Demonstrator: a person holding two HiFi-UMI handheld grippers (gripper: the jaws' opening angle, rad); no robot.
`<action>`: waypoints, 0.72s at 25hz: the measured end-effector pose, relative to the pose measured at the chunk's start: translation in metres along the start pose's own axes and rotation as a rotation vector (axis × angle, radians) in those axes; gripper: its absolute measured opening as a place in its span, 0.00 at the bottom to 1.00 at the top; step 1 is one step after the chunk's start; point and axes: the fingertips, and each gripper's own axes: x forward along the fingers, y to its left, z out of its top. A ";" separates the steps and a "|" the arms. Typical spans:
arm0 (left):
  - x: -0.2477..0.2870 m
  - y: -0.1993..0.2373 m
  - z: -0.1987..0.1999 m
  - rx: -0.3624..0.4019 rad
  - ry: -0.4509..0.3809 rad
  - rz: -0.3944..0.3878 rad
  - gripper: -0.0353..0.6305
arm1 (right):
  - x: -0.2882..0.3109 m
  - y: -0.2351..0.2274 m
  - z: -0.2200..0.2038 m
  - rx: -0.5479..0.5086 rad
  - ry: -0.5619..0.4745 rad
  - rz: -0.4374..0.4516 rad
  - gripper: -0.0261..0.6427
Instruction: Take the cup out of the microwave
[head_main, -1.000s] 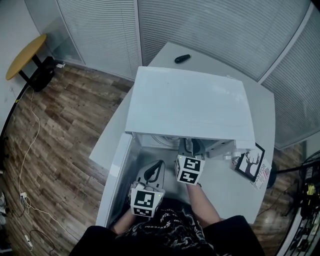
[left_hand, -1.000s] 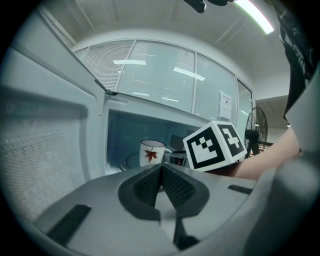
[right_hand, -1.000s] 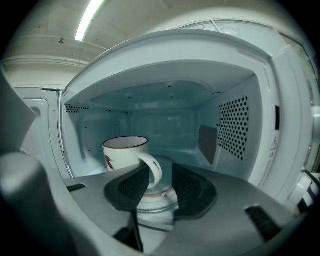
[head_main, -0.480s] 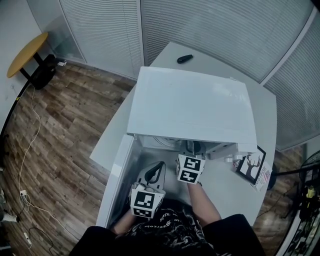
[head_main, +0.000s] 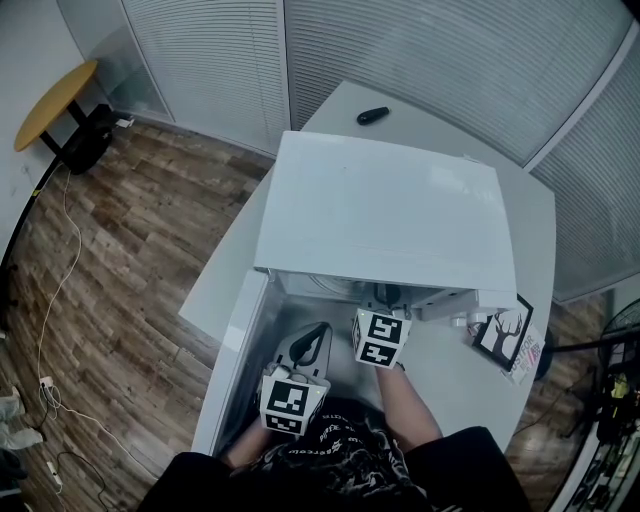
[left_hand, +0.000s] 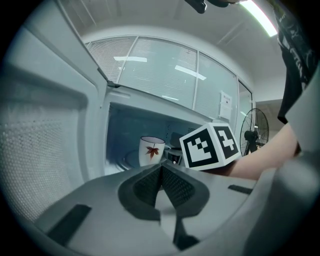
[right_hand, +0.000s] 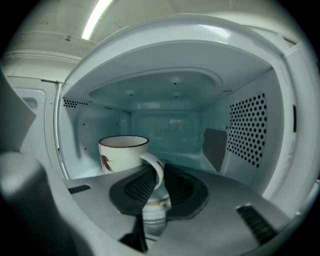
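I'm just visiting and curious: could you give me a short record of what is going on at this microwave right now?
Place: white microwave oven, door open
Inside: white ceramic cup with a red leaf print, upright
Right gripper: jaws closing round the cup's handle
Left gripper: jaws together, empty, in front of the oven
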 end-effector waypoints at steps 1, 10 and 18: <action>0.000 0.001 0.000 0.001 0.000 0.002 0.06 | 0.000 0.000 0.000 0.002 0.000 0.000 0.11; 0.000 0.003 -0.001 0.002 0.006 0.011 0.06 | 0.000 -0.006 0.000 0.031 0.002 -0.012 0.11; 0.001 0.003 -0.003 0.005 0.012 0.013 0.06 | -0.003 -0.007 0.004 0.043 -0.019 -0.004 0.10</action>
